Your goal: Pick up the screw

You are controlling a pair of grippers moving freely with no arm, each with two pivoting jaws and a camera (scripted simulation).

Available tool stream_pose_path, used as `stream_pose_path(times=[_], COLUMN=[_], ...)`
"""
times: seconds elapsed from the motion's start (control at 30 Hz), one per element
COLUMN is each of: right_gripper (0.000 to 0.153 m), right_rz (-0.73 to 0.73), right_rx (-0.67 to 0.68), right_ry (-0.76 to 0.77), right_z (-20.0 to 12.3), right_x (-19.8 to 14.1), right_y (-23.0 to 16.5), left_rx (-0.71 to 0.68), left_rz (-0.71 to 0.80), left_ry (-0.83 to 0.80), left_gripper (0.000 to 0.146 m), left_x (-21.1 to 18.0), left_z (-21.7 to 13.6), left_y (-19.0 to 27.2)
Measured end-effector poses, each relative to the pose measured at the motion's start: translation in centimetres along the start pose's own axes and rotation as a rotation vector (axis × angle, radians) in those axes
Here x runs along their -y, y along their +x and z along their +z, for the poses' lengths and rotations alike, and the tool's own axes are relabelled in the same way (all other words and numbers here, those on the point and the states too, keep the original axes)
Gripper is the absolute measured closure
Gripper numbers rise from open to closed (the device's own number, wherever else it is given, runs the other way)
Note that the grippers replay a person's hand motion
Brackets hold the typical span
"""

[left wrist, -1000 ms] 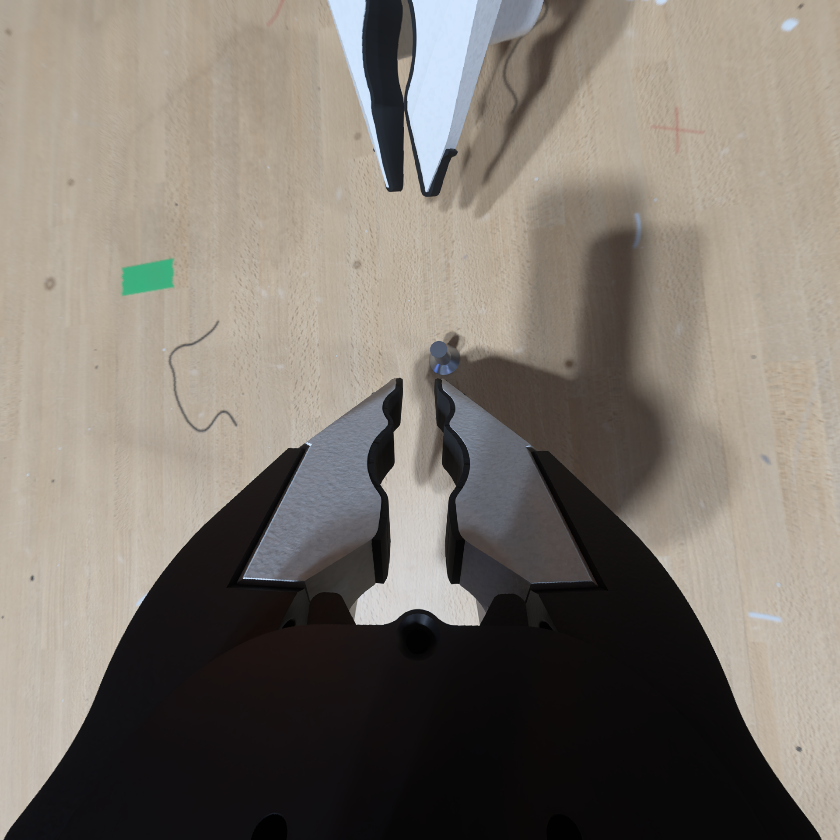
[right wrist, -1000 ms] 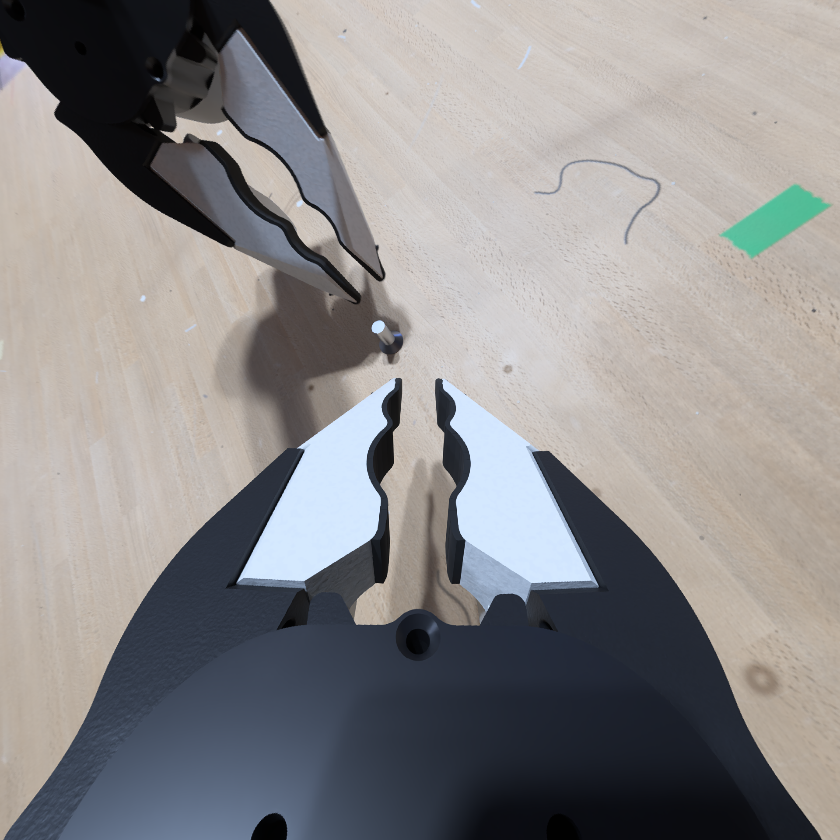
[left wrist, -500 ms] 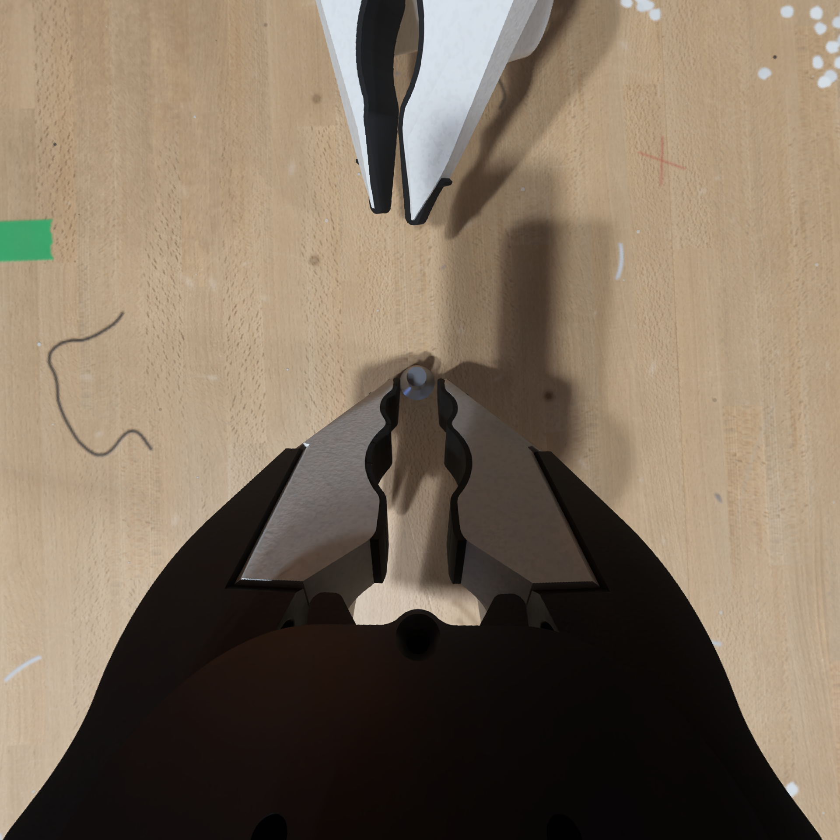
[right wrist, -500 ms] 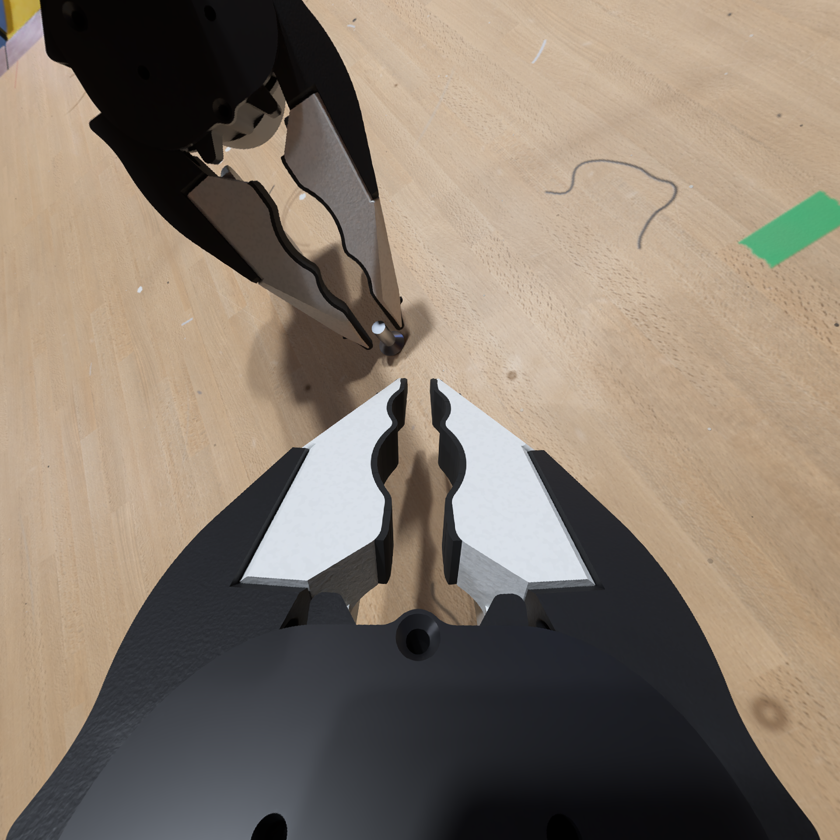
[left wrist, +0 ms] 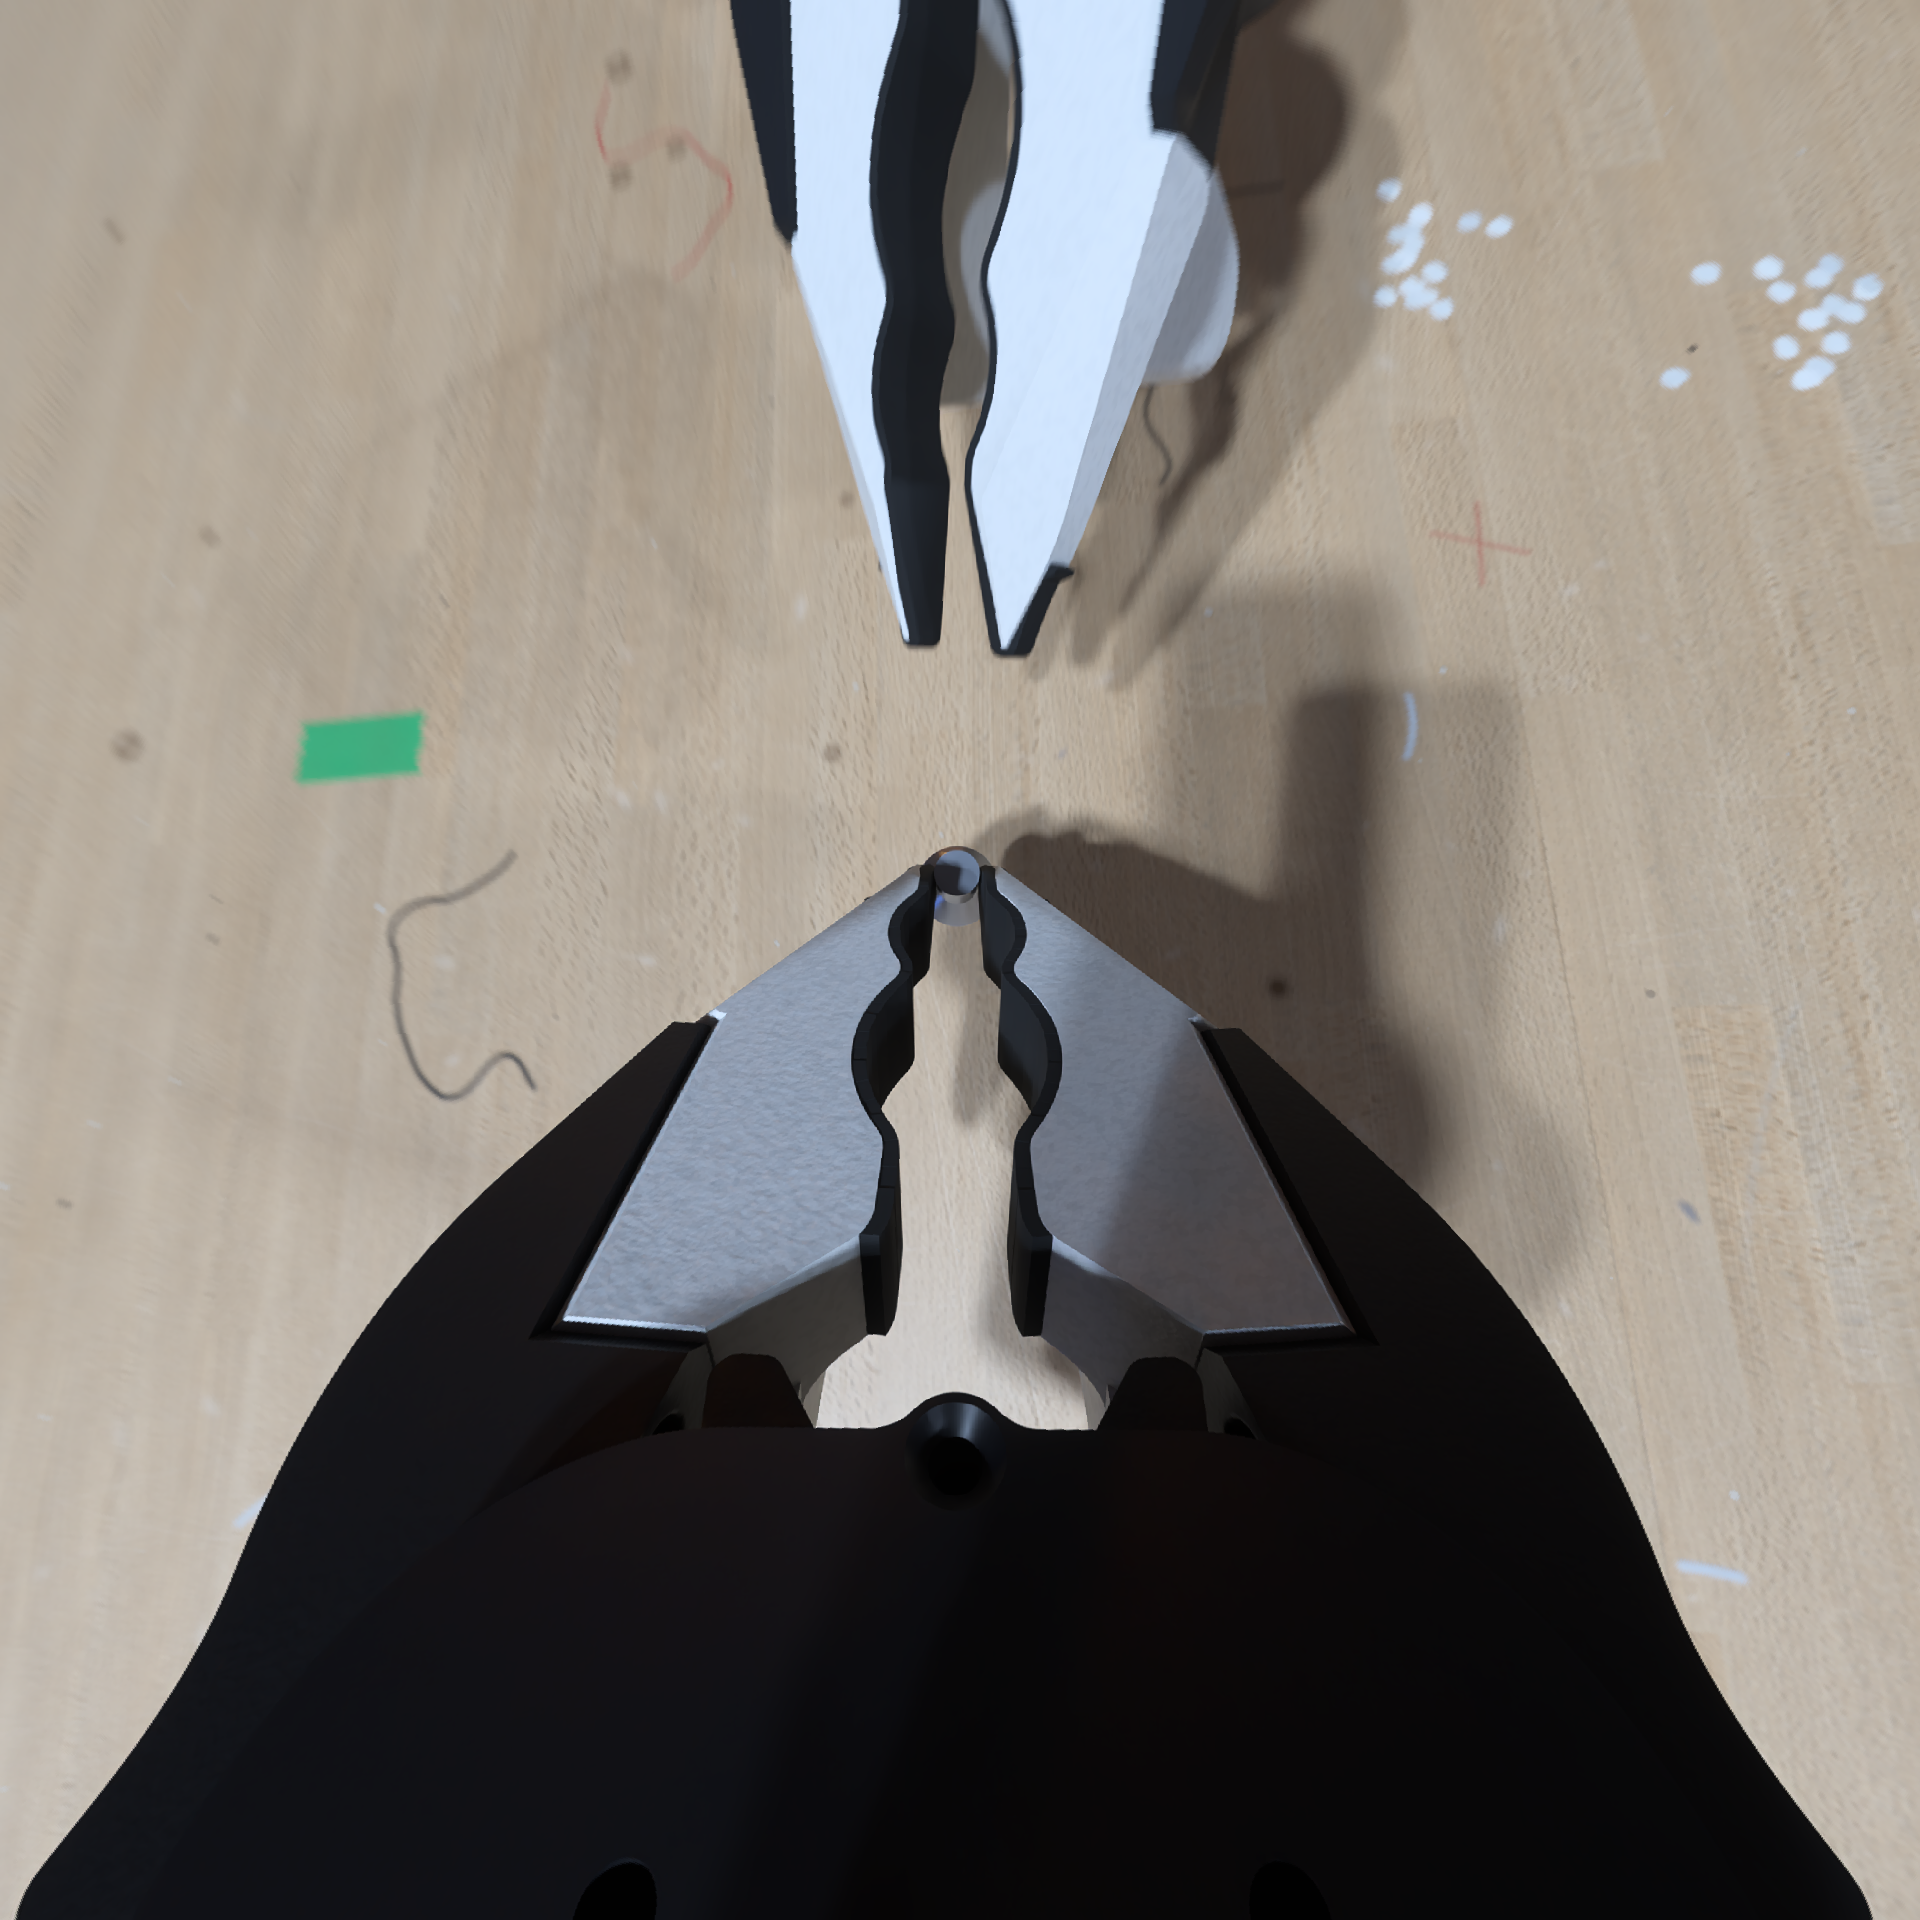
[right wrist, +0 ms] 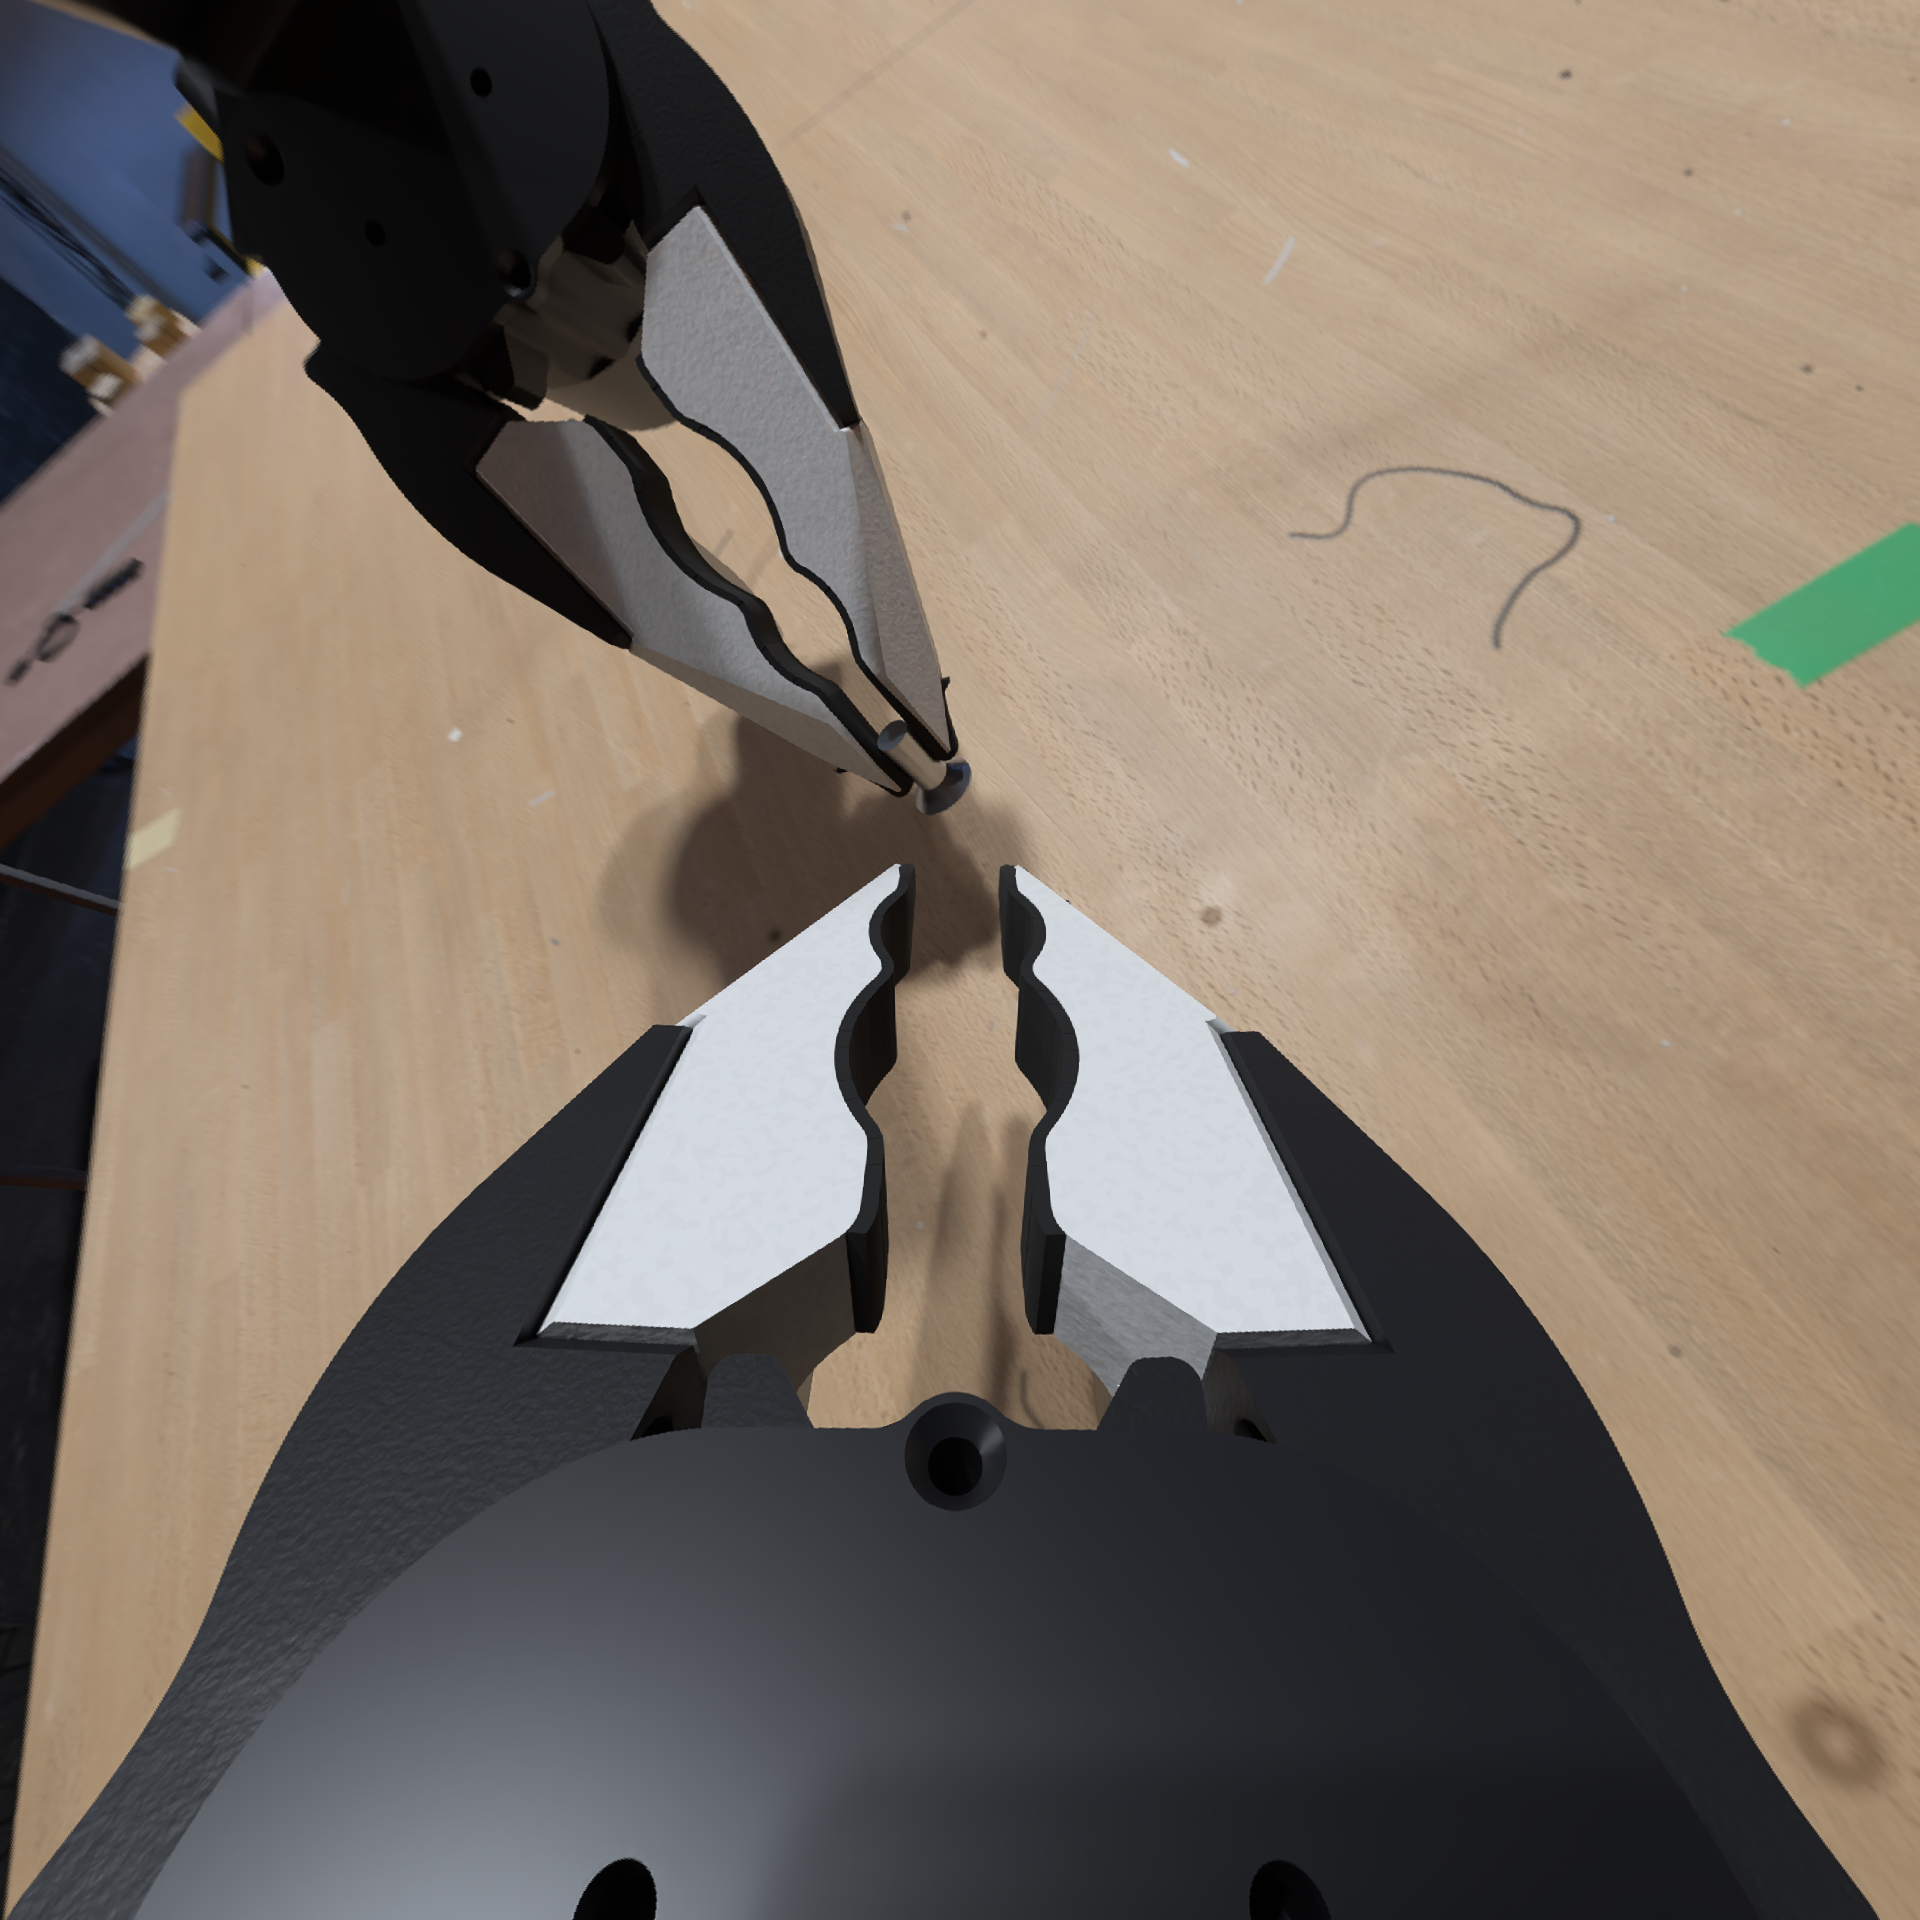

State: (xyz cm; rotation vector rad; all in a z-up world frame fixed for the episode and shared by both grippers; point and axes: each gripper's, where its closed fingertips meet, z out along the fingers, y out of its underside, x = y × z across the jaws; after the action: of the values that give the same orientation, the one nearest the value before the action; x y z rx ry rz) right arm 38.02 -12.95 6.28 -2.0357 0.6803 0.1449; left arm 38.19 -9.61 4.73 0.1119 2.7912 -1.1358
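The screw [left wrist: 954, 883] is small and silvery, with a flat head, and is pinched between the tips of my left gripper [left wrist: 956, 885]. In the right wrist view the left gripper [right wrist: 920, 764] holds the screw [right wrist: 928, 771] tilted, head down, a little above the wooden table [right wrist: 1351, 935]; its shadow lies just below it. My right gripper [right wrist: 956, 883] is empty, its jaws a narrow gap apart, tips just short of the screw. It also shows in the left wrist view [left wrist: 956, 639], facing my left gripper from the far side.
On the table are a green tape strip [left wrist: 361, 748], a dark scribbled line [left wrist: 447, 977], a red cross mark [left wrist: 1477, 542] and white paint dots [left wrist: 1818, 322]. The table's edge [right wrist: 156, 499] runs along the far left of the right wrist view.
My left gripper moved onto the screw, shut on it and rose slightly with it. My right gripper stayed close by with the same narrow gap.
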Motion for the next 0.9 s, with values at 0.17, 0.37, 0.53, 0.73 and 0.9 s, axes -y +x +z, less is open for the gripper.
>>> stream_pose_path(times=[0.17, 0.37, 0.53, 0.73, 0.9], right_gripper=[0.137, 0.136, 0.144, 0.147, 0.138], right_rz=[0.027, 0.087, 0.063, 0.009, -0.165], right_rx=[0.073, 0.109, 0.141, 0.122, -0.104], right_ry=[0.086, 0.152, 0.178, 0.178, 0.122], right_z=[-0.6, -1.1, -1.3, -1.7, -1.9], right_x=[1.4, 2.2, 2.8, 3.0, 3.1], right_y=[-0.9, -0.9, -1.6, -2.1, -1.2], left_rx=[0.083, 0.110, 0.138, 0.130, 0.100], left_rz=[0.104, 0.143, 0.168, 0.161, 0.135], left_ry=[0.077, 0.156, 0.175, 0.200, 0.183], left_gripper=[0.138, 0.138, 0.138, 0.138, 0.138], left_x=[1.9, 3.3, 3.8, 4.2, 4.2], left_z=[-1.2, -2.3, -2.6, -2.9, -3.0], left_y=[-0.2, -0.1, 0.0, -0.1, -0.1])
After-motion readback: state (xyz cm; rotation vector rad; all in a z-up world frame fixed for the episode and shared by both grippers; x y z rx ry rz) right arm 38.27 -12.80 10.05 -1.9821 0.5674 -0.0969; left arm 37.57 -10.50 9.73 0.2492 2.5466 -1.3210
